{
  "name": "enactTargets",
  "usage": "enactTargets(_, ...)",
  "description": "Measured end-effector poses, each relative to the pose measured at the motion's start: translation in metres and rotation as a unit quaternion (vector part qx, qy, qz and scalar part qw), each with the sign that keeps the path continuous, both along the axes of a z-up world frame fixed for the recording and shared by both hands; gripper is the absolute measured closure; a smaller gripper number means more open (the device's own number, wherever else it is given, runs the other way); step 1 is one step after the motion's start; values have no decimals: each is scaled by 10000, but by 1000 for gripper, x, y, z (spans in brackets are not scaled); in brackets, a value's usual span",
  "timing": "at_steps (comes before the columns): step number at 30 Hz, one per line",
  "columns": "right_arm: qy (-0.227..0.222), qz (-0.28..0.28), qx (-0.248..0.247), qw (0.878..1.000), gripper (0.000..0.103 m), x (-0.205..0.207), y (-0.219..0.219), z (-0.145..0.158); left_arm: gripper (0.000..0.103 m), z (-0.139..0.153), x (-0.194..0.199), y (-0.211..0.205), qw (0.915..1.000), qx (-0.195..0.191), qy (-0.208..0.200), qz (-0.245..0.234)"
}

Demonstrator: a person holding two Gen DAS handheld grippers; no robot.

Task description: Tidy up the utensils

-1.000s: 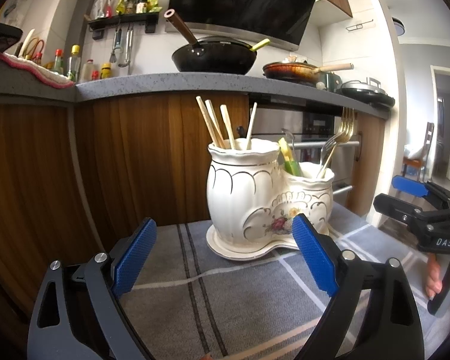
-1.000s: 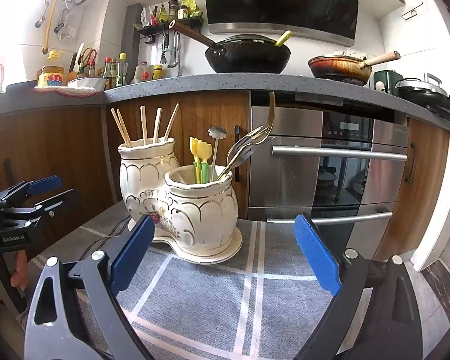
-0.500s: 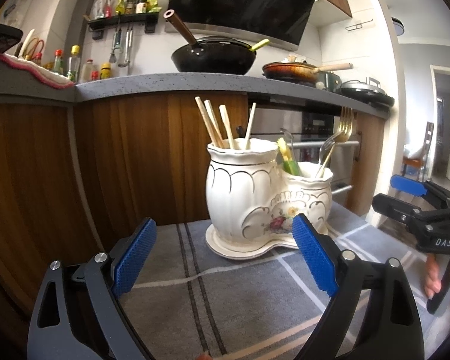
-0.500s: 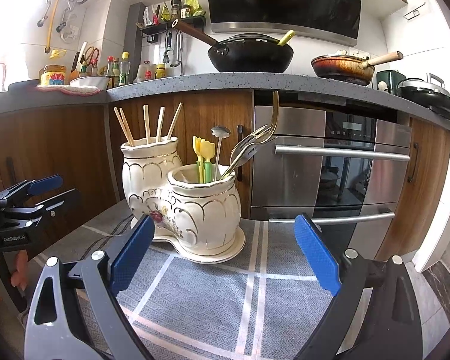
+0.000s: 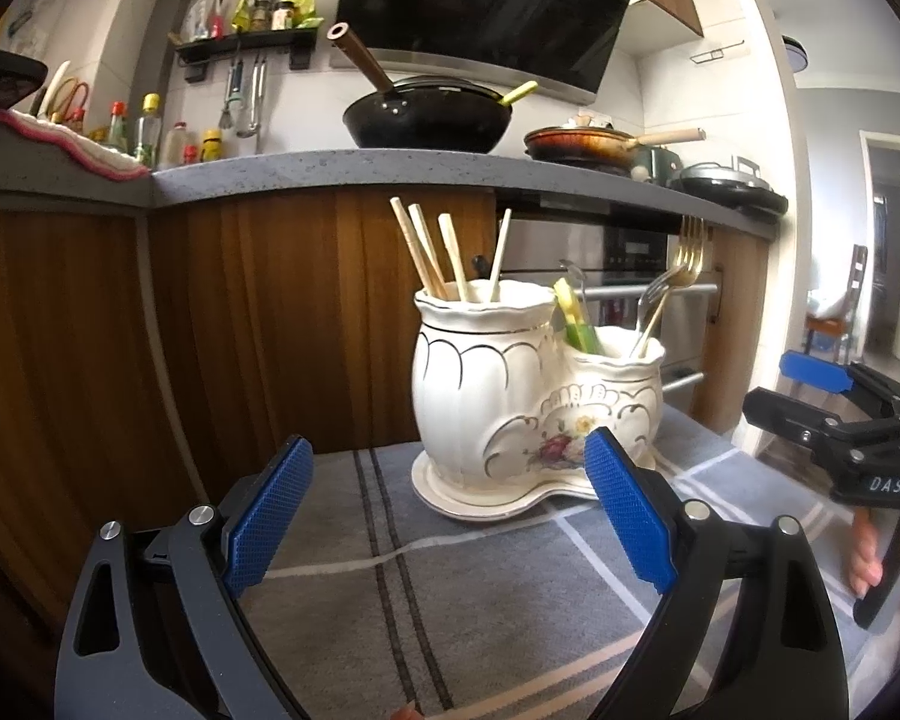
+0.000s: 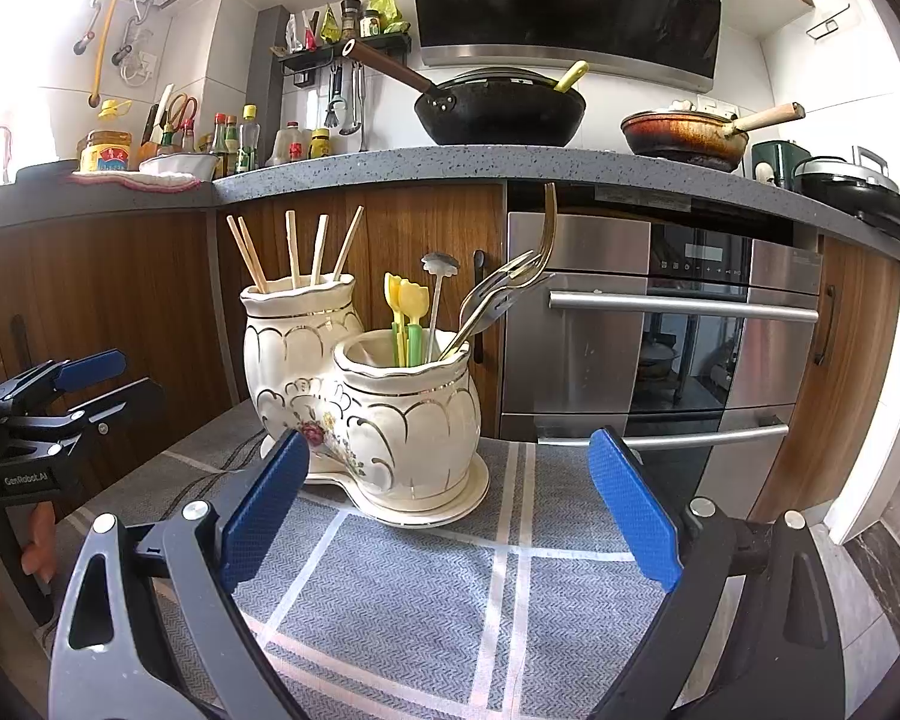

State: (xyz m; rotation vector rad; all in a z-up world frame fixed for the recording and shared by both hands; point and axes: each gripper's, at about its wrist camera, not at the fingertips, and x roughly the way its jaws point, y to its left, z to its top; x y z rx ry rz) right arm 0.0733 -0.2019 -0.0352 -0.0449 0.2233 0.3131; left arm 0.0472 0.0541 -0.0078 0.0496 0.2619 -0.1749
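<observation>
A white ceramic double utensil holder [image 5: 510, 396] [image 6: 390, 414] with gold trim stands on a grey checked cloth [image 5: 450, 588] [image 6: 450, 588]. Its taller pot holds several wooden chopsticks [image 5: 435, 252] [image 6: 294, 249]. The shorter pot holds yellow-green plastic picks [image 6: 405, 321], a thin metal stirrer [image 6: 438, 294] and golden forks [image 5: 669, 288] [image 6: 510, 288]. My left gripper [image 5: 450, 516] is open, empty, a short way before the holder. My right gripper [image 6: 444, 516] is open and empty too, close to the shorter pot. Each gripper shows in the other's view, the right gripper [image 5: 834, 396] and the left gripper [image 6: 66, 390].
Wooden cabinets [image 5: 240, 312] and a steel oven [image 6: 660, 324] stand behind the cloth. The grey counter [image 6: 450, 165] above carries a black wok [image 6: 498, 111], a frying pan [image 6: 684, 132] and bottles. A person's hand [image 6: 6, 552] holds the left gripper's handle.
The right wrist view has drifted slightly nearer the holder. Both grippers stay open and the utensils have not moved.
</observation>
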Motion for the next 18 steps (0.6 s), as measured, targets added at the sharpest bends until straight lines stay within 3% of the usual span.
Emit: enactTargets(18,7,22,-7,10000,10,0,0,1,11,0,1,-1,10000,-4,10,0)
